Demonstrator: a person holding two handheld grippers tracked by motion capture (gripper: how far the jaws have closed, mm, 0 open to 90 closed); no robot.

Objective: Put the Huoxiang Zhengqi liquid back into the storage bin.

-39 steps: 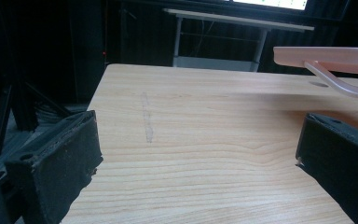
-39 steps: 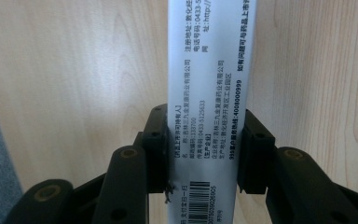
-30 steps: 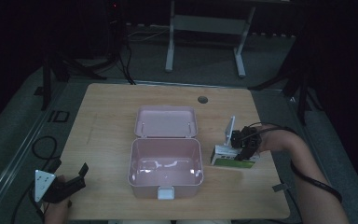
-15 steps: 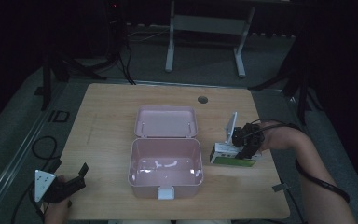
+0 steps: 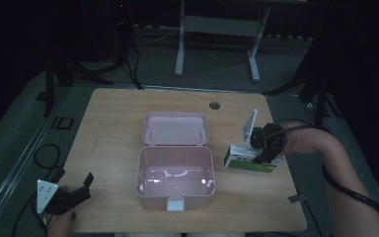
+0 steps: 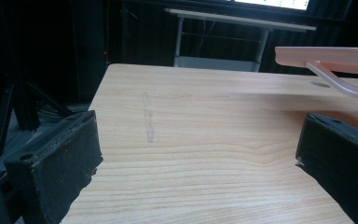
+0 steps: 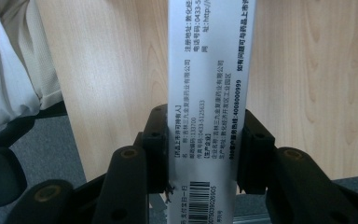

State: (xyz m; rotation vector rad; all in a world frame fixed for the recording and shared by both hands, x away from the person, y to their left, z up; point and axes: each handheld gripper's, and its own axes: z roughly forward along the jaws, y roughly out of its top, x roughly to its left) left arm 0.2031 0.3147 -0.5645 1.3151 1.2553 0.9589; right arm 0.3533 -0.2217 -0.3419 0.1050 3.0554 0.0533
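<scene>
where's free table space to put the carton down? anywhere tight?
Widest bare patch: the table left of the pink box, up to its far-left corner. A bare strip also runs behind the open lid, near the round hole. Tight: the right edge, where the right gripper clamps the carton beside the box. The left gripper sits open at the near-left corner.

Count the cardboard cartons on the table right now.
1: a white-and-green carton right of the open pink box, clamped by the right gripper. The pink box looks empty.
</scene>
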